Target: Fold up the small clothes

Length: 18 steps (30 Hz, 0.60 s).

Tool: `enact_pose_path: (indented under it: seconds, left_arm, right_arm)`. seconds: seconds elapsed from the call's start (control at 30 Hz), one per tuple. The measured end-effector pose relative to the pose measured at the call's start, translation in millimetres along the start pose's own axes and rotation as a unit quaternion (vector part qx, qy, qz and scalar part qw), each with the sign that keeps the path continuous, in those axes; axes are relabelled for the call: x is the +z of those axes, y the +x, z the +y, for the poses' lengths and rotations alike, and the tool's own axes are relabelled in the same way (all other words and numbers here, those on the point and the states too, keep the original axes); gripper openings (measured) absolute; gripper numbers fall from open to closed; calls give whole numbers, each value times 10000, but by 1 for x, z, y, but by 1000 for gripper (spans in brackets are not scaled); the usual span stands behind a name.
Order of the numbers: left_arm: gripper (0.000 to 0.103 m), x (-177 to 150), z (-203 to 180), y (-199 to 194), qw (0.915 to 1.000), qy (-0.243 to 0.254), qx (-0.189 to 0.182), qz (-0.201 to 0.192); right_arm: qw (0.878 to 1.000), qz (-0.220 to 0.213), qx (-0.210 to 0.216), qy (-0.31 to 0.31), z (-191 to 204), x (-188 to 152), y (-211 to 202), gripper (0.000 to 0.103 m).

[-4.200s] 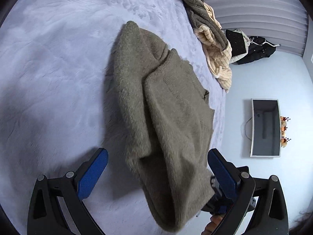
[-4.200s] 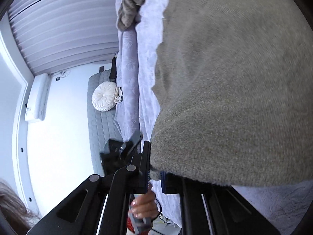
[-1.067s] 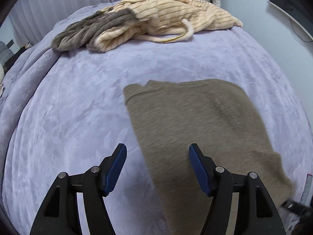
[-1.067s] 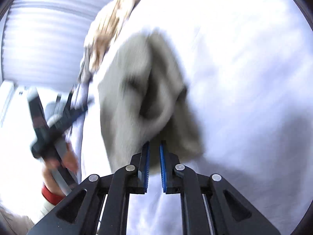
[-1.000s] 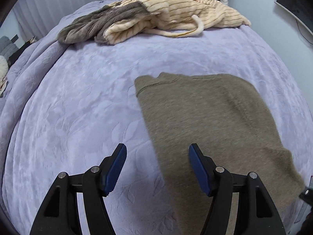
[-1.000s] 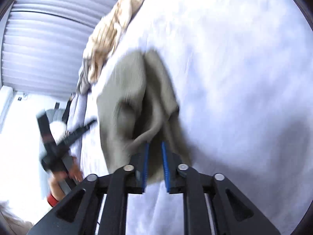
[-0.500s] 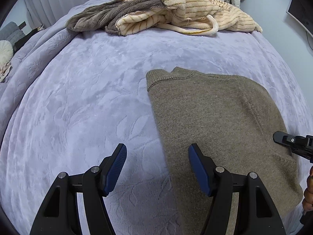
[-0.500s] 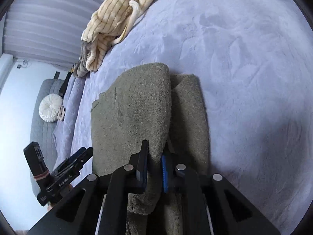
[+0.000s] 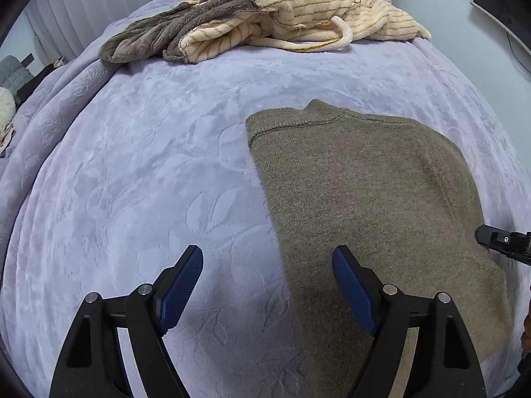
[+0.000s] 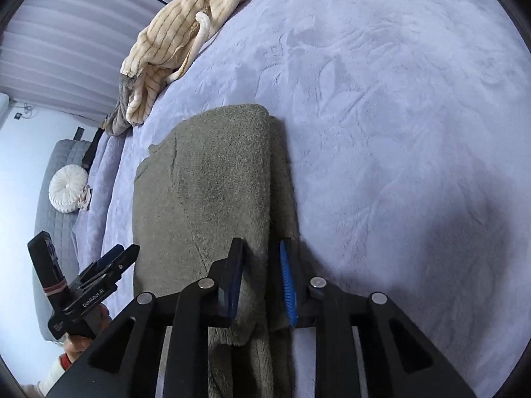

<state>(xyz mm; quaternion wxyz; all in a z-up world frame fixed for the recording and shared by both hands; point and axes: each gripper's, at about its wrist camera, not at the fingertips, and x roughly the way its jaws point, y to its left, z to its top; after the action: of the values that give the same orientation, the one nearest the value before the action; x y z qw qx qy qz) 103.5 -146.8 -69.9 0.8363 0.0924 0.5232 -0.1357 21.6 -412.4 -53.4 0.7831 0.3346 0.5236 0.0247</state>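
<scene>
An olive-brown knit sweater point(image 9: 365, 182) lies folded flat on the lilac bed blanket point(image 9: 149, 165), neckline toward the far side. My left gripper point(image 9: 267, 255) hovers over the sweater's left edge, its jaws opening wide with nothing gripped. In the right wrist view the sweater point(image 10: 215, 172) shows a folded layer on top. My right gripper point(image 10: 261, 245) straddles its near right edge, jaws opening, with the cloth between the pads but slack. The left gripper point(image 10: 113, 258) appears at the left, held by a hand. A tip of the right gripper point(image 9: 497, 242) shows at the right border.
A cream striped robe point(image 9: 298, 10) and a grey-brown fleece point(image 9: 166, 33) are heaped at the bed's far end. A white round cushion point(image 10: 68, 189) sits on a grey couch point(image 10: 53, 219) beside the bed. A dark screen point(image 9: 504, 3) hangs on the wall at right.
The right gripper brought the hanging sweater down onto the bed, and its pads have parted from a tight pinch. The left jaws have spread wider. The sweater now lies still.
</scene>
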Motion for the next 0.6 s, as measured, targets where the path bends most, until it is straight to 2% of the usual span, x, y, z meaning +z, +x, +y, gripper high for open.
enact_pose_path:
  seconds: [0.1, 0.2, 0.33, 0.4, 0.5, 0.53, 0.6]
  left_arm:
    - [81, -5, -2, -15, 9997, 225, -101, -54]
    - [81, -12, -11, -26, 9988, 387, -282, -62]
    - [81, -29, -32, -29, 9968, 580, -539, 124]
    - [81, -45, -42, -22, 9958, 745, -463, 271]
    - [82, -73, -46, -11, 9938, 818, -494, 563]
    - [82, -82, -45, -8, 9932, 832, -521, 619]
    - [87, -94, -41, -4, 9922, 779, -625, 740]
  right_arm:
    - [9992, -96, 63, -386, 16, -16, -25, 26]
    - [9966, -40, 295, -771, 39, -35, -45, 15]
    - [9894, 69, 204, -1437, 73, -57, -47, 14]
    - [9861, 186, -78, -1647, 78, -66, -35, 14]
    - [9835, 448, -717, -1601, 60, -82, -13, 14]
    - [9833, 546, -881, -1495, 49, -87, -6, 9]
    - [9858, 608, -888, -1288, 29, -99, 0, 8]
